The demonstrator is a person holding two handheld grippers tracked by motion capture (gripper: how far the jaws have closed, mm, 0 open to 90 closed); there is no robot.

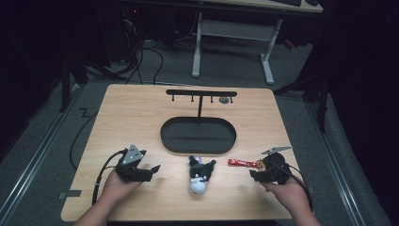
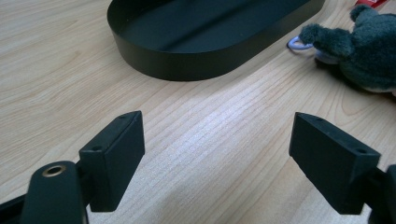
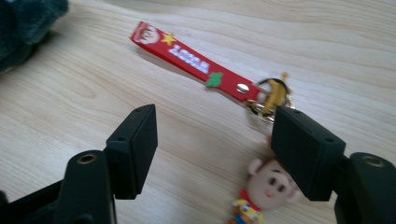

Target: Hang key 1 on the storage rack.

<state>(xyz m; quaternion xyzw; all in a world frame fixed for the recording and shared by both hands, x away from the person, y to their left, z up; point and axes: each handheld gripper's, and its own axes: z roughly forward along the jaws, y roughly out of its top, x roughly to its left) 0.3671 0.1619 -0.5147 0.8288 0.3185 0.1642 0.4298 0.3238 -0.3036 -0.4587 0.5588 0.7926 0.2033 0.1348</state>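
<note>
Keychain (image 1: 245, 163) lies on the table (image 1: 131, 117) at the right front, its red strap running left to right, ring end toward the right gripper (image 1: 256, 174), which sits just beside that end. In the high view the left gripper (image 1: 149, 169) rests well apart on the other side of a plush toy (image 1: 200, 174), so the right hand is clearly the nearer one; a black oval tray (image 1: 197, 135) with a hook stand (image 1: 201, 94) lies beyond (likely where the keychain goes, judging by the hooks). Left gripper view: the jaws stand wide over bare wood with nothing between them, tray wall (image 2: 187, 65) ahead, plush toy (image 2: 359, 51) at upper right. Right gripper view: the strap (image 3: 191, 63) slants from upper left down to the metal ring (image 3: 271, 95), and a small doll figure (image 3: 264, 189) lies near the right jaw. Jaws part-open, pads not pressing anything; strap's long axis lies crosswise ahead of the jaws, ring just off the right pad.
</note>
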